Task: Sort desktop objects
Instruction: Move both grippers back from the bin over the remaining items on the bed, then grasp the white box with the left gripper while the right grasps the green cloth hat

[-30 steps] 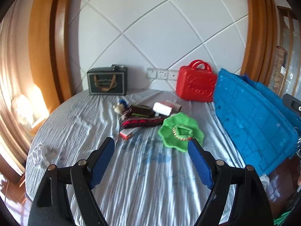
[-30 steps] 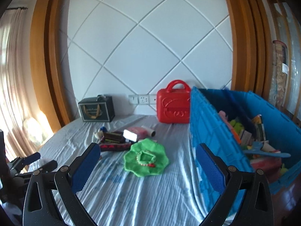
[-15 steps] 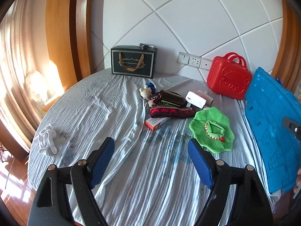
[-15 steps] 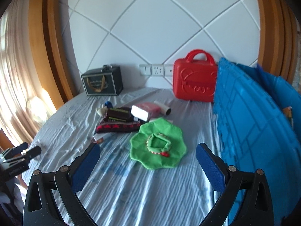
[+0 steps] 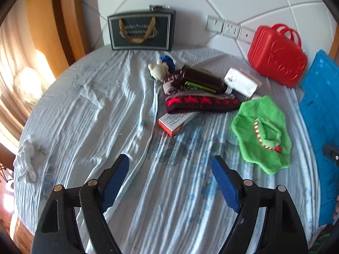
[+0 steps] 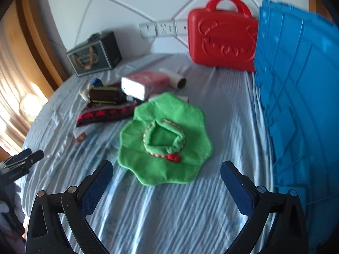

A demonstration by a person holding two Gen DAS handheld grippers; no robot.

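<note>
Green hat (image 6: 165, 137) just ahead of right gripper (image 6: 166, 174); both jaws wide, empty.

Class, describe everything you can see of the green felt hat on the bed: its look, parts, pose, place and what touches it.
The green hat looks like soft felt or fleece, with a wide scalloped brim lying flat and a low, crumpled crown that sags open. A red-and-white striped band rings the crown, with a small red ornament on its near side. It rests on the striped sheet, right of the pile of clutter and left of the blue crate. Its far edge reaches the pile; nothing grips it.
</note>
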